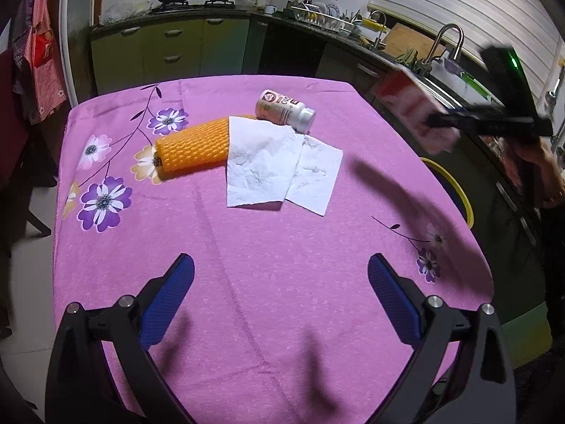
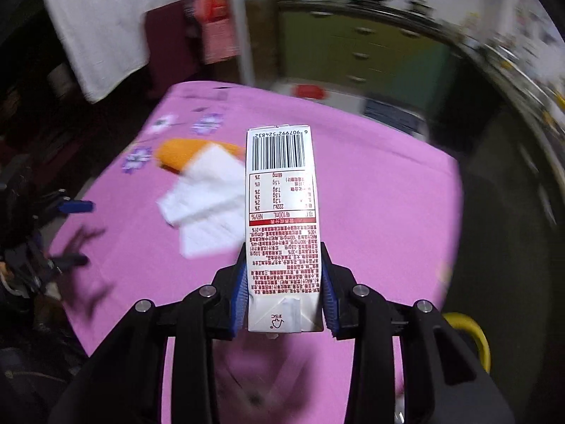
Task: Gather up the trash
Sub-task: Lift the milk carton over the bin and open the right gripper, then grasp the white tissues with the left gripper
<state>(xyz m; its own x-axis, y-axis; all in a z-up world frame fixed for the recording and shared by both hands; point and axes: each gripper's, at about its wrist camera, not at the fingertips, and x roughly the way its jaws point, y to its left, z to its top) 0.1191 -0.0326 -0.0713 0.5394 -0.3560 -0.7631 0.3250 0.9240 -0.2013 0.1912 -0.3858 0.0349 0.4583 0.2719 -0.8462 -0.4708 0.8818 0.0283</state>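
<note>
The right gripper (image 2: 282,293) is pinching a small drink carton (image 2: 282,219) between its two blue-padded fingers (image 2: 241,296), gripping it near its folded end so the barcode end points forward, above the table. Seen from the left wrist camera, the same carton (image 1: 411,106) is a blurred red and white shape held in the air past the table's right edge, near the kitchen sink (image 1: 441,70). The left gripper (image 1: 280,293) has its blue fingers (image 1: 166,304) spread wide with nothing between them, above the near part of a table covered in a pink flowered cloth (image 1: 247,265). Further along the cloth lie two crumpled white paper tissues (image 1: 272,162), overlapping each other. One tissue covers the end of an orange foam net sleeve (image 1: 194,146) lying on its side. Just behind the tissues lies a white bottle (image 1: 284,107) with a silvery cap. A yellow rim (image 1: 455,183) shows beside the table's right edge.
</note>
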